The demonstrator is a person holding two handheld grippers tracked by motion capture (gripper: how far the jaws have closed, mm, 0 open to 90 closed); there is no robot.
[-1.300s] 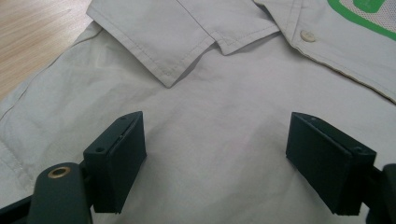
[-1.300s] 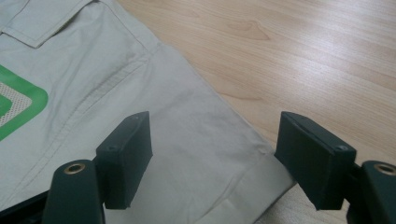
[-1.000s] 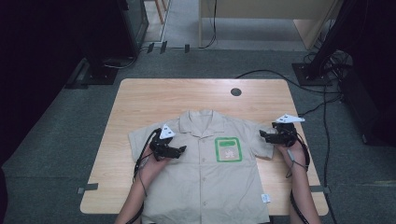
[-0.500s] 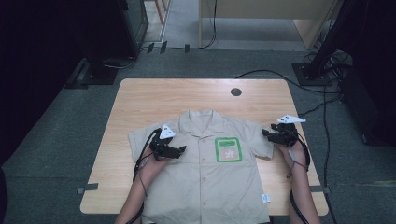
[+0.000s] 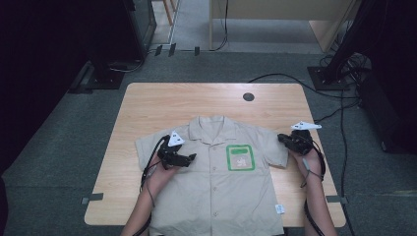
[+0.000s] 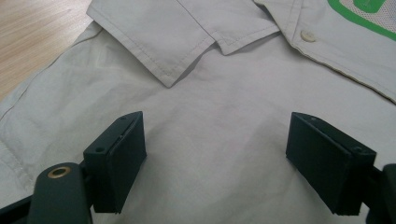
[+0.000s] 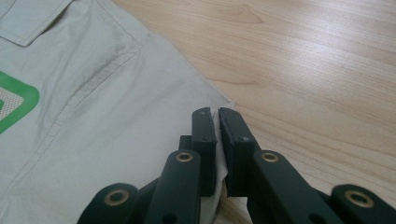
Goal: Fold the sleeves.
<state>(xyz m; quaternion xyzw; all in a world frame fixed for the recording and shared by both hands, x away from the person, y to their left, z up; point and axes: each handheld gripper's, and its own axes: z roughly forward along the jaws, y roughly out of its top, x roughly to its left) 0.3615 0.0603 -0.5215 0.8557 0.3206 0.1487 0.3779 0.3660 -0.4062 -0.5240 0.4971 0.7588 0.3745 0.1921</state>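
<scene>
Beige shirt [image 5: 216,196] spread flat, front up and buttoned, on a light wooden table [image 5: 147,108].

Left gripper [image 5: 189,158] resting over the shirt's chest, held in the left hand [image 5: 160,174]. Jaws spread wide, with bare cloth lying flat between and beneath them; nothing pinched. Just ahead of the jaws, the collar [image 6: 187,42], its point aimed back toward the gap. Farther ahead and off to the jaws' right, a white button [image 6: 307,35] on the front strip, and past that the green-bordered patch [image 6: 359,16] at the corner of the left gripper view.

Beside that gripper, toward the other one, the same patch [image 5: 240,157] on the chest pocket.

Right gripper [image 5: 281,139] at the outer edge of the sleeve [image 5: 268,145], held in the right hand [image 5: 306,162]. Jaws just closing, now pressed nearly together on a thin fold of the sleeve's hem [image 7: 217,140], cloth caught between the pads [image 7: 204,140]. To the jaws' left, the sleeve and shoulder seam running away; to their right and ahead, bare tabletop.

Beyond the right gripper, black cables [image 5: 339,123] on the grey floor.
</scene>
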